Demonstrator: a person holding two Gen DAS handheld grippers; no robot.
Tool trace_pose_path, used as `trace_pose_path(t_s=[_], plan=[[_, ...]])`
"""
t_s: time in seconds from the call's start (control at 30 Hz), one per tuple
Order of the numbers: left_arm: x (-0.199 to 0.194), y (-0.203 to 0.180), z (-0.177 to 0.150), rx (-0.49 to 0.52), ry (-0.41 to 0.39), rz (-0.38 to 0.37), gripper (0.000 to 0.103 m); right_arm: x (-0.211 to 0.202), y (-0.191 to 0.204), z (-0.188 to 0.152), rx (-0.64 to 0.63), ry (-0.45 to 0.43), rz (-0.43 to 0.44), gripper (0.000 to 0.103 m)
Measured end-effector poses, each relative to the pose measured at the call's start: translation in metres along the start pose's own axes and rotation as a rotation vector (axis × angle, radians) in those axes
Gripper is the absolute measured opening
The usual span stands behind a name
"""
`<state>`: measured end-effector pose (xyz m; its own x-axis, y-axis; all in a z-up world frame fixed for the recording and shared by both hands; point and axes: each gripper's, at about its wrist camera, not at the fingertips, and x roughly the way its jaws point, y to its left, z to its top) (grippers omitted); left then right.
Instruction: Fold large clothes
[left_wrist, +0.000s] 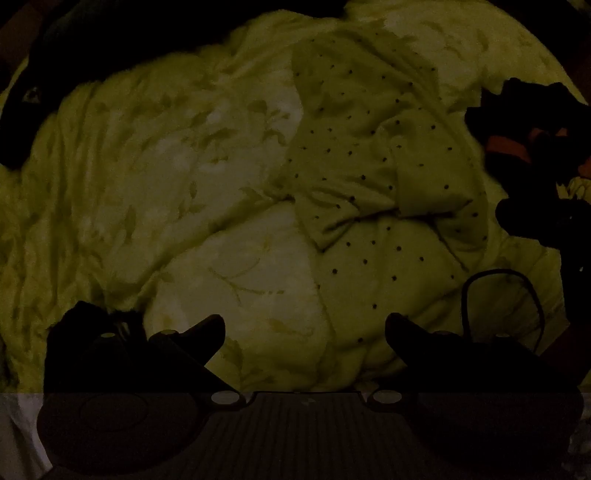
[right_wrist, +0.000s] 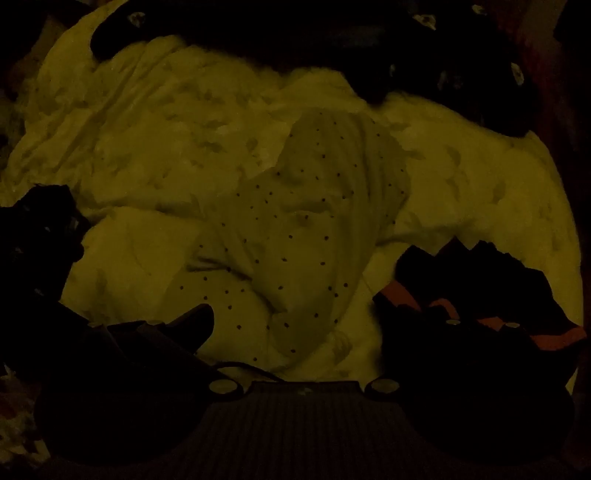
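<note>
The bed (left_wrist: 147, 184) serves as the folding surface, its leaf-patterned cover spread wide. On it lies the dotted shirt (left_wrist: 369, 166), partly folded, a sleeve doubled across its body, likely to narrow it. Beside the shirt sits a dark pile (right_wrist: 480, 280), probably set aside. The left gripper (left_wrist: 304, 328) and right gripper (right_wrist: 295, 317) both hover near the shirt's edge, jaws apart, holding nothing.
</note>
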<state>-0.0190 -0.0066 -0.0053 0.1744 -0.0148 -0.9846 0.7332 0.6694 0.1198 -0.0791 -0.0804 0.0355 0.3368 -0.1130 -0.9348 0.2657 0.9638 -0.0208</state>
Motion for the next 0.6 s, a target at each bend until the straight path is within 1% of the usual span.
trace_pose_path(t_s=[0.13,0.27,0.3,0.33,0.43,0.53,0.57,0.6], plan=[[0.001,0.002,0.000,-0.006,0.004,-0.002,0.103,0.000,-0.002,0.001,0.008,0.000,0.003,0.103],[0.002,0.002,-0.002,-0.006,0.004,-0.005,0.103,0.001,0.000,0.000,-0.015,-0.002,-0.009,0.103],[0.002,0.002,-0.002,-0.006,0.004,-0.008,0.103,0.002,0.004,0.002,-0.026,-0.025,-0.005,0.103],[0.002,0.003,-0.002,-0.006,0.004,-0.010,0.103,0.002,0.006,0.002,-0.028,-0.005,-0.010,0.103],[0.002,0.003,-0.002,-0.008,0.002,-0.013,0.103,0.001,0.010,0.005,-0.050,-0.001,-0.030,0.103],[0.003,0.003,-0.003,-0.010,0.003,-0.014,0.103,-0.002,0.009,0.008,-0.039,-0.013,-0.013,0.103],[0.003,0.003,-0.003,-0.011,0.005,-0.014,0.103,0.003,0.008,0.002,-0.018,0.036,0.005,0.103],[0.003,0.003,-0.003,-0.012,0.007,-0.015,0.103,0.003,0.007,0.002,-0.002,0.003,0.006,0.103]])
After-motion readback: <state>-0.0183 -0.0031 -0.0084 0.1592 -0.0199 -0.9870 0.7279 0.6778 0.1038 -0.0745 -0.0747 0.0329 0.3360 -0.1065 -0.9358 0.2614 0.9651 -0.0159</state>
